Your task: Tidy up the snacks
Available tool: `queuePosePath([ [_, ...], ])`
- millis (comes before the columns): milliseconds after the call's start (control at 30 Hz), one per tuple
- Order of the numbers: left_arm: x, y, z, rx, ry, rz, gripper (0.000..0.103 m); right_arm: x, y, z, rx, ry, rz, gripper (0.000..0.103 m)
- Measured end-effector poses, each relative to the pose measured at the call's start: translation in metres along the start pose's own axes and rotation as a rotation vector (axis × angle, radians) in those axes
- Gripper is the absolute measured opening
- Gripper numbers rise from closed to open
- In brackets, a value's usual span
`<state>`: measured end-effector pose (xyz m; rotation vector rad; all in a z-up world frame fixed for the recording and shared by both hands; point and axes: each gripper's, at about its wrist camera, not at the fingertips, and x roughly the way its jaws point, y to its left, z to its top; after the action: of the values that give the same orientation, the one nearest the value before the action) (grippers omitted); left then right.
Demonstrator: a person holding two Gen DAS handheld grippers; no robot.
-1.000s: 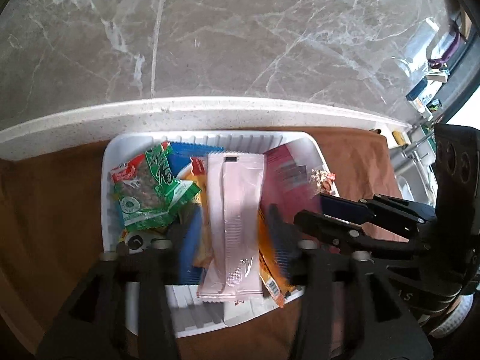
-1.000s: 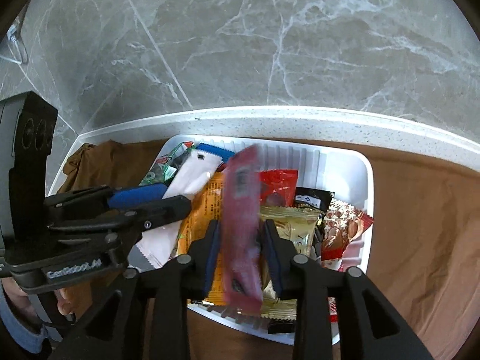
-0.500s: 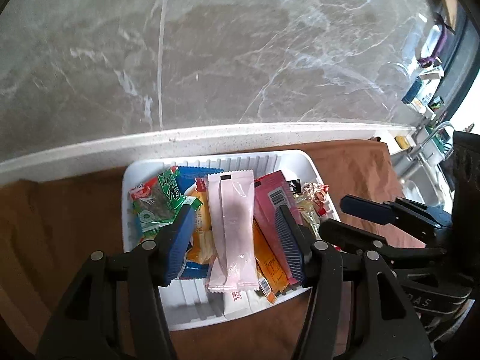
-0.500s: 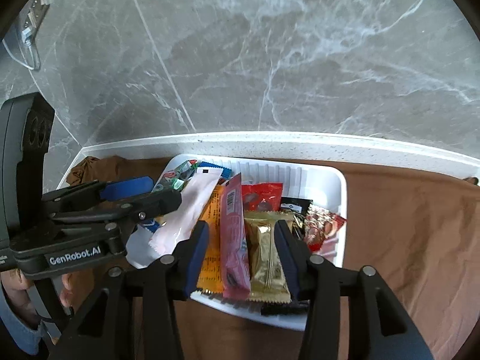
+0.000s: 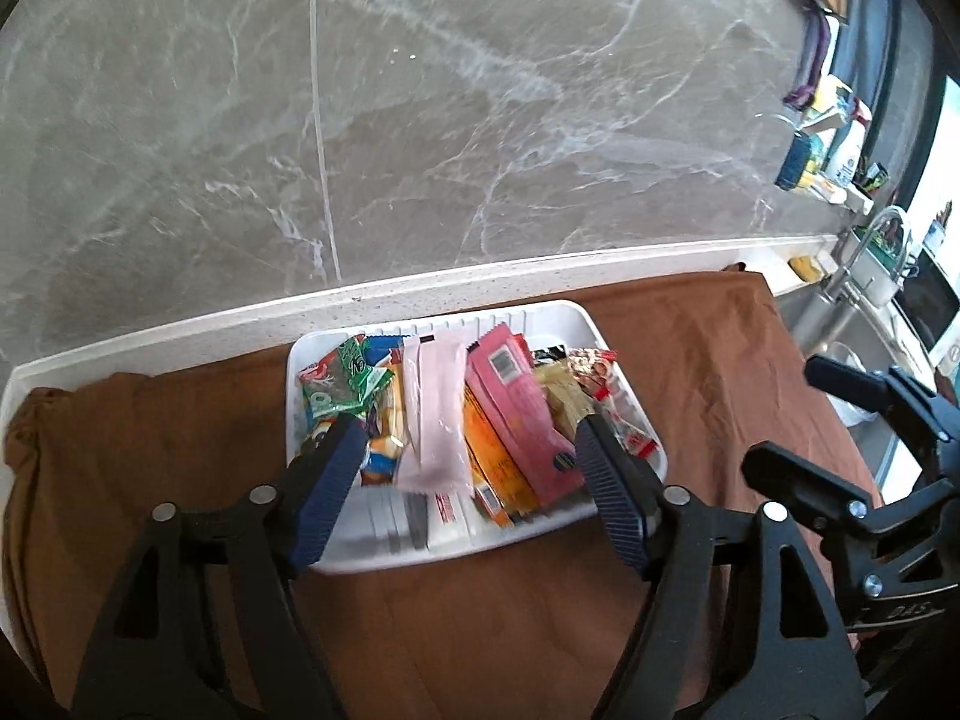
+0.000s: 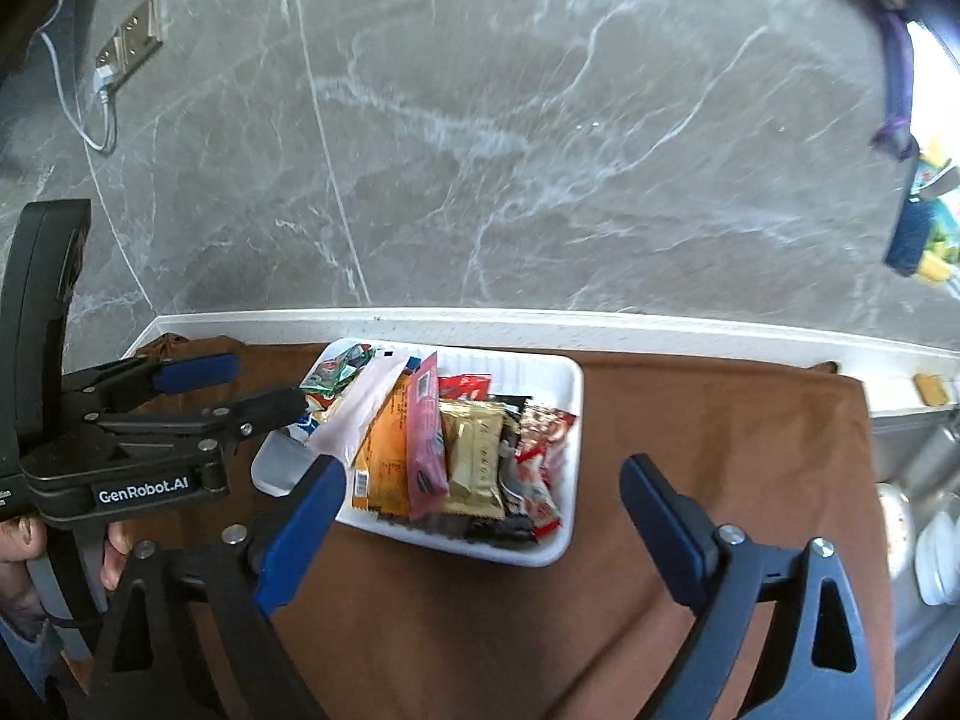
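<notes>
A white tray [image 5: 600,336] full of snack packets sits on a brown cloth [image 5: 690,348]; it also shows in the right wrist view [image 6: 573,420]. In it lie a pale pink packet [image 5: 435,414], a red-pink packet [image 5: 516,408] [image 6: 426,438], a green packet [image 5: 342,378], an orange packet [image 6: 387,450] and a gold packet [image 6: 474,450]. My left gripper [image 5: 468,480] is open and empty, above the tray's near edge. My right gripper [image 6: 480,516] is open and empty, wide apart above the tray's near side. Each gripper shows in the other's view.
A white counter ledge [image 5: 420,294] and a grey marble wall [image 5: 480,120] stand behind the tray. A sink with a tap [image 5: 864,264] lies to the right. A wall socket with a cable [image 6: 126,42] is at the upper left.
Both grippers have drawn back and up from the tray. My right gripper has let go of the red-pink packet, which now lies in the tray, and its jaws have opened wide.
</notes>
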<state>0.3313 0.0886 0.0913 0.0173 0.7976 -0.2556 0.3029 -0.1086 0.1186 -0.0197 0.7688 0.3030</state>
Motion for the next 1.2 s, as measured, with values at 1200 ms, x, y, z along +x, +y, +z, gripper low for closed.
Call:
queuePosePath([
  [1200,-0.197,-0.105,-0.076,0.156,-0.203,0.111,0.077,-0.181,-0.017,-0.068,0.030,-0.235,-0.070,0.102],
])
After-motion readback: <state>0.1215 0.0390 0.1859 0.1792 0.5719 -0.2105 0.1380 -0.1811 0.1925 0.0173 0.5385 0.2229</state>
